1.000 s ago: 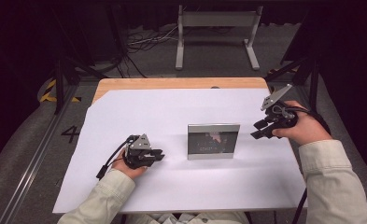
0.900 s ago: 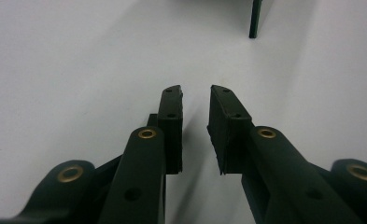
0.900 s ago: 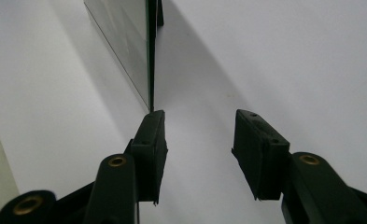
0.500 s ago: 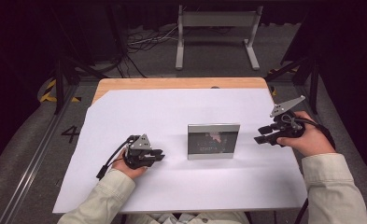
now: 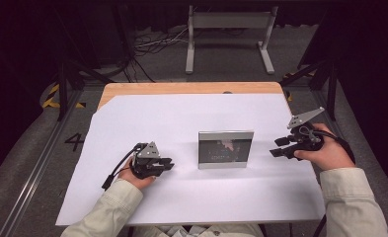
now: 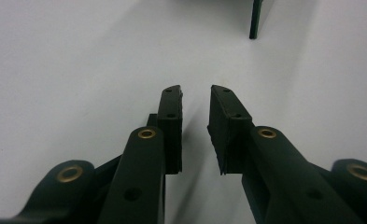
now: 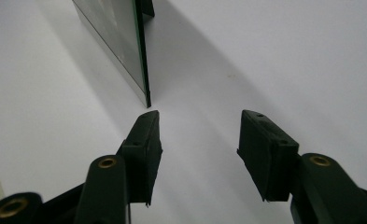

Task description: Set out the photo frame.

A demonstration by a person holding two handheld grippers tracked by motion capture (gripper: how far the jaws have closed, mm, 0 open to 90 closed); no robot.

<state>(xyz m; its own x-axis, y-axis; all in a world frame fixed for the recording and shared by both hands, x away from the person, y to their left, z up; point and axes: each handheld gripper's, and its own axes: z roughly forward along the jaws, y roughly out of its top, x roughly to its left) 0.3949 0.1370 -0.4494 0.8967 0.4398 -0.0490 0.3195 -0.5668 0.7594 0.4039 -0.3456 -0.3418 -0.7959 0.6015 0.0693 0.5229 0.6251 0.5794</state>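
Flat rectangular mirror panel (image 5: 225, 148) stands upright between 2 grippers; left gripper (image 5: 168, 163) spread, empty; right gripper (image 5: 277, 147) jaws just opening, empty.

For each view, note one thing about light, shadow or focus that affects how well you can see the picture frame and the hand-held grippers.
High view: white sheet brightly lit, surroundings dark, picture frame glass dim. Right gripper view: the frame casts a long soft shadow; the right hand-held gripper is sharp. Left gripper view: the left hand-held gripper looks nearly silhouetted.

White sheet (image 5: 181, 118) covers most of the wooden bench (image 5: 181, 89). Grey metal stand (image 5: 229, 34) on floor beyond bench's far edge; loose cables (image 5: 152, 44) beside stand; "4" floor marking (image 5: 75, 142) left of bench.
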